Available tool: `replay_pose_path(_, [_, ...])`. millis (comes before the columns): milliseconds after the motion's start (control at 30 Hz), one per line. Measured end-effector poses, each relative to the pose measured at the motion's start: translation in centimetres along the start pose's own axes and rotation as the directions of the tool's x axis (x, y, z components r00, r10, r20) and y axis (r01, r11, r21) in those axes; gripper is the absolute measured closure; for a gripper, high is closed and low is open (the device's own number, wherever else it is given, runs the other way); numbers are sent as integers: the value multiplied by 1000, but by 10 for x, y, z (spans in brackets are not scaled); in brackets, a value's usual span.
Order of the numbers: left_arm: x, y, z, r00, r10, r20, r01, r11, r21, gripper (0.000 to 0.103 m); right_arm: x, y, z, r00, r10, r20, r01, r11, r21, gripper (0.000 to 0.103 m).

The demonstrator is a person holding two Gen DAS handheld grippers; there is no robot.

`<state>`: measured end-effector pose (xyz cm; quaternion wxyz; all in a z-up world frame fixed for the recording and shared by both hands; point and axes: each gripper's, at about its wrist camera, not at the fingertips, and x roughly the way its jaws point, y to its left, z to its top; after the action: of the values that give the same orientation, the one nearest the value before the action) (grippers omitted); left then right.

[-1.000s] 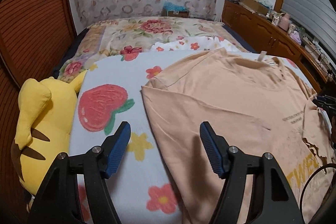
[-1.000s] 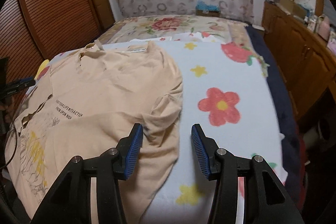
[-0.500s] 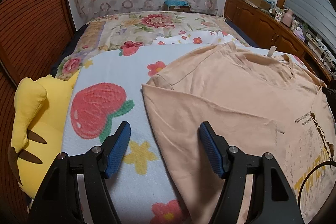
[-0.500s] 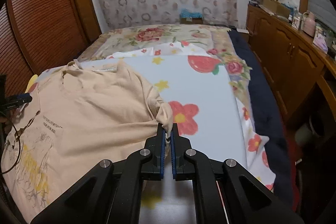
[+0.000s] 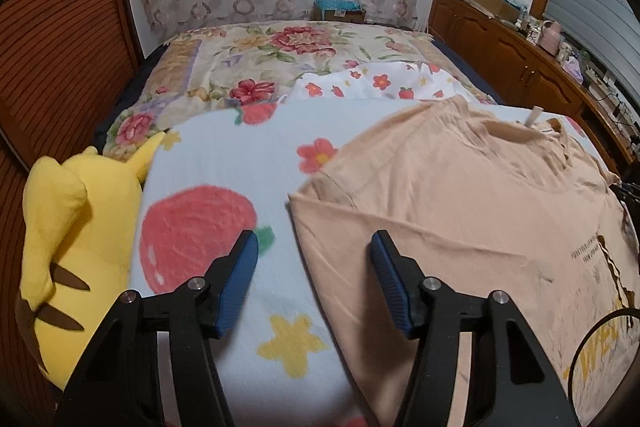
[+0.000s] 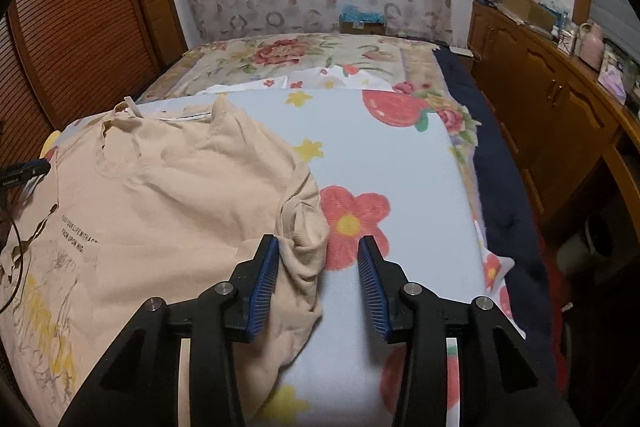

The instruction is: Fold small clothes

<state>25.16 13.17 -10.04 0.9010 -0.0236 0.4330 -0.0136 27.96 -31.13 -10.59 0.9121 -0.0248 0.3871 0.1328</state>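
On the pale blue fruit-print fleece blanket [image 5: 224, 167] your peach cotton T-shirt [image 5: 460, 211] lies flat, unfolded; left gripper [image 5: 314, 259] is closing over its 9 o'clock edge, right gripper [image 6: 318, 259] opening off the bunched 3 o'clock sleeve [image 6: 304, 223], so every fold remains.

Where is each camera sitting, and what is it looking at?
Left wrist: sits on the left gripper, looks down the bed at the peach T-shirt and a yellow plush toy; its closing fingers straddle the shirt's edge.
Right wrist: sits on the right gripper, over the shirt's bunched sleeve, fingers opening.
Both show the shirt, blanket, curtain.
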Motion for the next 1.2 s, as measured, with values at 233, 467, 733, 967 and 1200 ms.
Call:
replay_pose_path(233, [9,7,12,1000,1,-2,-1,1000,-13,43,3,0,1,1000,-16,1,16,1000,-12,55])
replay_pose_path(467, [12,5,10,1000,-19,4,19,1000,-8,45,4,0,2,999,-32,-3,32,999,-27,53])
replay_pose_path(733, [13,-7,13,997,-81,-1,81,997,12,75,9,7,9,999,36,-10,-36,997,-69,69])
replay_pose_path(967, [13,-10,17,997,-78,-25,79,997,17,93,11,15,13,998,55,-34,-59,993,-105,96])
replay_pose_path(1200, [-50,-23,4,991,-119,66,118,993,21,99,-47,19,10,988,85,127,-75,994,-83,97])
